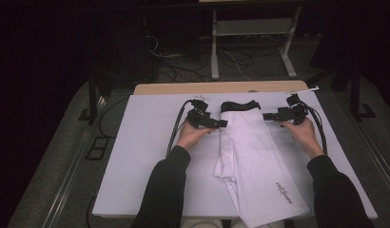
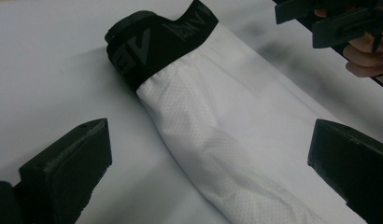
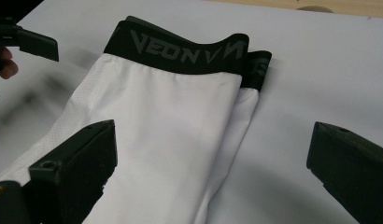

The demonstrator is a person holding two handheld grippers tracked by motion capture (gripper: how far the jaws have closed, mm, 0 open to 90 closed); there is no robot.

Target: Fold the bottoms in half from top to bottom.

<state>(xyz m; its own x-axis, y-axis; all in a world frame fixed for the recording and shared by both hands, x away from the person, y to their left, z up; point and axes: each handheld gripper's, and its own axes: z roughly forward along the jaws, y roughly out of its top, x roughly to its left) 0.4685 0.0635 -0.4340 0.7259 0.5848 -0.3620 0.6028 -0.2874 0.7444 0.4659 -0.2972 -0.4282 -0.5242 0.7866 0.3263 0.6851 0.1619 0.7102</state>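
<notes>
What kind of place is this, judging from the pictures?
Probably a lab or recording workspace, not a home: a table covered with a white sheet, loose cables on the floor behind it, and bare metal desk legs beyond.

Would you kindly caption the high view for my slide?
Two open hand-held grippers, left gripper and right gripper, flank folded white shorts on a white table.

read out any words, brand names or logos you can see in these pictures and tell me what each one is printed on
"VEON", followed by a few more letters cut off at the fold: on the black waistband of the white garment.
Partial grey letters on the same waistband in the left gripper view: too angled to read.
Small dark print near the garment's lower end: too small to read.
</notes>
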